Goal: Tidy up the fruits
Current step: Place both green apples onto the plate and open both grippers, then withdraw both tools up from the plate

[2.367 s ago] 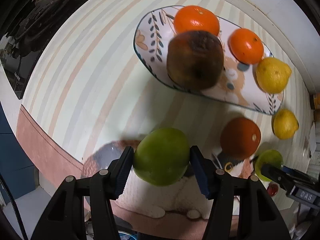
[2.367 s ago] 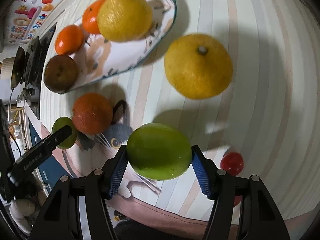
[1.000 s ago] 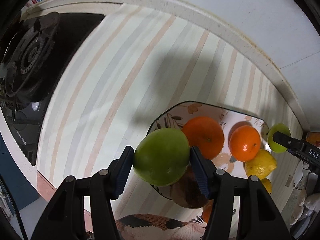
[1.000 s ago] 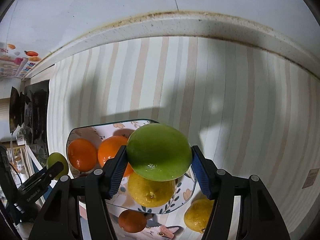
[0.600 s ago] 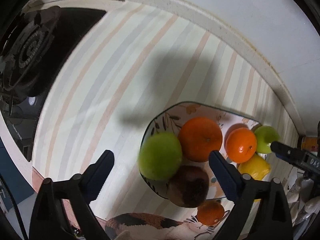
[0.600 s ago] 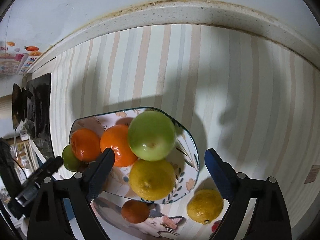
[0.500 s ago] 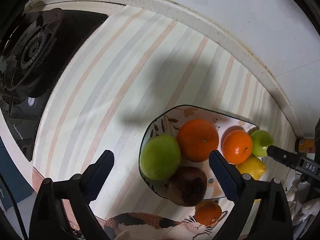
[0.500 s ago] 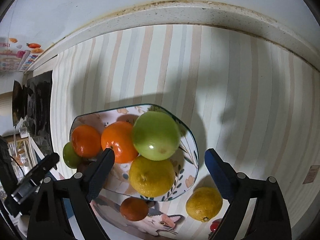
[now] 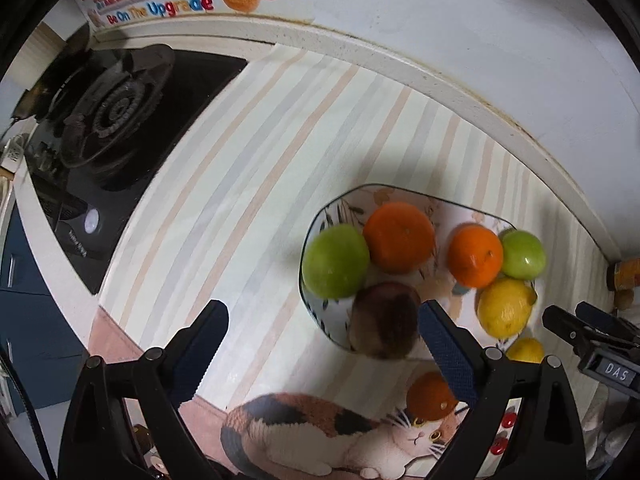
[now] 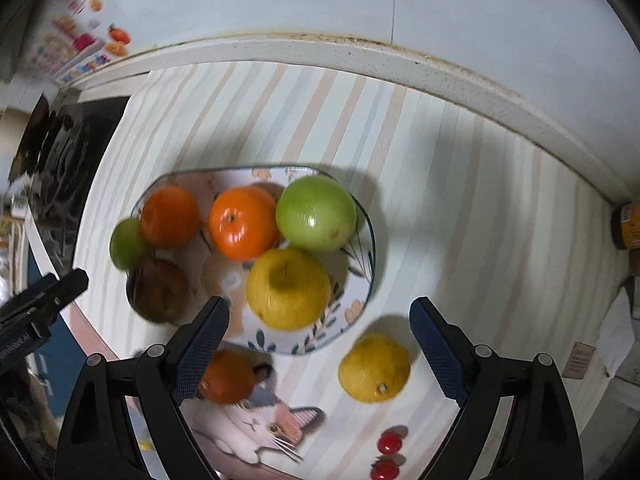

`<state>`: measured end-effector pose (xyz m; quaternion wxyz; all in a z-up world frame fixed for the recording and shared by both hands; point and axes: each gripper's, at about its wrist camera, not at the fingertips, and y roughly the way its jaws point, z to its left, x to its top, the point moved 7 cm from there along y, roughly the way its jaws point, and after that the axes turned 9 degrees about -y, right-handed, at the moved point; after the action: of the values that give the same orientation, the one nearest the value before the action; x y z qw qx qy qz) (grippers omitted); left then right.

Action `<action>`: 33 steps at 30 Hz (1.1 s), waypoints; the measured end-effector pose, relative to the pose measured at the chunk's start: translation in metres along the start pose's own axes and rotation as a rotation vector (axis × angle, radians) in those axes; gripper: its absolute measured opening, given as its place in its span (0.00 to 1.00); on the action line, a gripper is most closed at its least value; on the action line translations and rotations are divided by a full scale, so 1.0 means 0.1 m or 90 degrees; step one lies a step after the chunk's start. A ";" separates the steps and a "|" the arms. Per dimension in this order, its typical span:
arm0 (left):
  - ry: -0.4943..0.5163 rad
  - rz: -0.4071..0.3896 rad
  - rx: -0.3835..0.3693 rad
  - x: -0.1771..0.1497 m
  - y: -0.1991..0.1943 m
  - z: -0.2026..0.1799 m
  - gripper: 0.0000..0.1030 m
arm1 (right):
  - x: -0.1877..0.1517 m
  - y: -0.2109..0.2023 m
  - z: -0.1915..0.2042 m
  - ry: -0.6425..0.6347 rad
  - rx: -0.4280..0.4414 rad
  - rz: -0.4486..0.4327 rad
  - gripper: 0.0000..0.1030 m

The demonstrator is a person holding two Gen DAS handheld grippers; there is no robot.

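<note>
A patterned plate (image 9: 340, 200) (image 10: 360, 300) holds two green apples (image 9: 335, 261) (image 10: 316, 212), two oranges (image 9: 400, 237) (image 10: 242, 228), a yellow lemon (image 9: 505, 307) (image 10: 288, 288) and a dark brown fruit (image 9: 385, 320) (image 10: 158, 290). My left gripper (image 9: 320, 344) is open and empty above the plate's near left edge. My right gripper (image 10: 318, 340) is open and empty above the plate's near right edge. Off the plate lie a second lemon (image 10: 374, 368) (image 9: 525, 350) and a third orange (image 10: 228, 376) (image 9: 432, 396).
A cat-print mat (image 9: 320, 436) (image 10: 256, 424) lies in front of the plate. Small red tomatoes (image 10: 389, 444) sit near the front. A gas stove (image 9: 112, 120) is at the left. A wall ledge (image 10: 360, 56) runs behind. A jar (image 10: 628, 228) stands at the far right.
Both grippers opened and dropped their green apples onto the plate, then drew back and up. The apples now rest at opposite ends of the plate.
</note>
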<state>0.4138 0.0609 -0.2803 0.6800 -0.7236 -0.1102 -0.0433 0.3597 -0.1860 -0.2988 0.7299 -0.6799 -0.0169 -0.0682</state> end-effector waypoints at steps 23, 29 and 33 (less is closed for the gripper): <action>0.044 -0.185 -0.023 -0.87 -1.34 -0.12 0.94 | -0.92 -1.42 0.53 -0.092 -0.018 -0.163 0.91; 0.041 -0.202 -0.038 -1.05 -1.58 -0.11 0.94 | -1.12 -1.74 0.56 -0.100 -0.017 -0.191 0.91; 0.042 -0.213 -0.044 -1.12 -1.73 -0.12 0.94 | -1.24 -1.95 0.59 -0.104 -0.012 -0.210 0.91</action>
<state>0.2687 0.0467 -0.1349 0.6410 -0.7164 -0.2055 -0.1832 0.2169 -0.1311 -0.1155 0.6987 -0.6780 -0.1866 -0.1319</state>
